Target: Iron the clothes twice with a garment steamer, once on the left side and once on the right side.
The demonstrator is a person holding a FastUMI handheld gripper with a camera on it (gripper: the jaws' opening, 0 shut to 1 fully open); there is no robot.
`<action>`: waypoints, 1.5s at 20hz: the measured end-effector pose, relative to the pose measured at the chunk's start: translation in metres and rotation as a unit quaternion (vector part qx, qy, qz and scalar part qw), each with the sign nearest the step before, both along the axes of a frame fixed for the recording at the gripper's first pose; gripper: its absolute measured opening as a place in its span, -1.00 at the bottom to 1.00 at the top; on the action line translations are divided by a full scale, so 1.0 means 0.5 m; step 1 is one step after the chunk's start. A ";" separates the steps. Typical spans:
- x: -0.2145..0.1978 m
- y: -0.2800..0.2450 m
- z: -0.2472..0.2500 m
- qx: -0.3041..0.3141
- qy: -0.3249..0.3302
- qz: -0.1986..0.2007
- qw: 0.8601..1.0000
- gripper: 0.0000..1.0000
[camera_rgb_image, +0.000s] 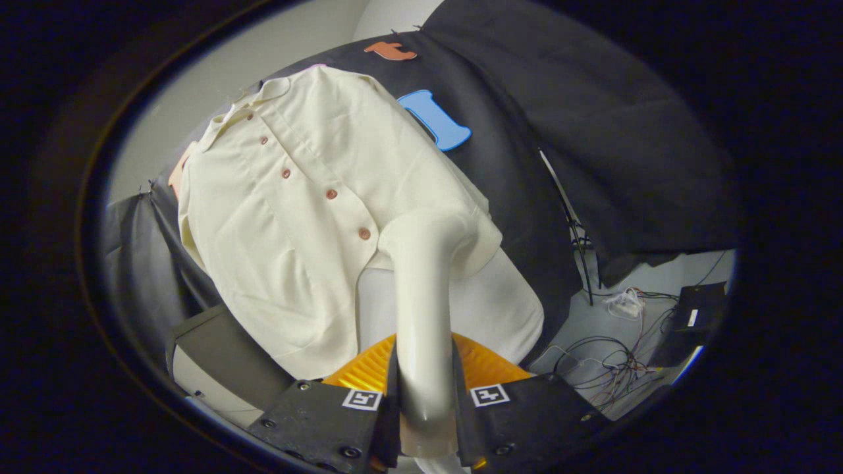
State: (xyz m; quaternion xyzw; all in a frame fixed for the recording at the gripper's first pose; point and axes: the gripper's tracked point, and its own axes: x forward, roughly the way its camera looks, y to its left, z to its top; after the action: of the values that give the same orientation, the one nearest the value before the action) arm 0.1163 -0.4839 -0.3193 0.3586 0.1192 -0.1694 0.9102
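Gripper view: the gripper [425,408] is clenched on the steamer [421,296], both fingers pressing its handle.
Steamer head: resting against the lower hem of the shirt [296,210], on the side with the cables [606,355].
Shirt: hanging buttoned before the black cloth.
Risk: the smooth handle may twist between the fingers; lingering could dampen or pucker the hem.

Count: 1 shirt [309,217] with 5 buttons [331,194] visible, 1 garment steamer [421,309], 1 gripper [425,408] with 2 fingers [329,421] pressed on the steamer handle, 2 square markers [489,395], 1 tangle of cables [612,368].
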 end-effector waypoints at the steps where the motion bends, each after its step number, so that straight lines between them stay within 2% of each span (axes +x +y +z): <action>1: -0.010 0.008 0.002 0.000 0.000 0.000 1.000 -0.31; 5: -0.040 0.056 0.048 -0.001 -0.019 0.001 1.000 -0.31; 10: -0.082 0.166 0.168 -0.032 -0.062 0.033 0.997 -0.31; 20: -0.125 0.467 0.414 -0.082 -0.144 0.110 0.980 -0.32; 23: -0.137 0.556 0.473 -0.115 -0.151 0.127 0.974 -0.32; 27: -0.138 0.662 0.541 -0.175 -0.135 0.125 0.967 -0.32; 30: -0.147 0.770 0.593 -0.183 -0.145 0.146 0.961 -0.32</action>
State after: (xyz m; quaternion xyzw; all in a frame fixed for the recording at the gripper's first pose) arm 0.0426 -0.0991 -0.0226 0.1850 0.0043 0.0006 0.9827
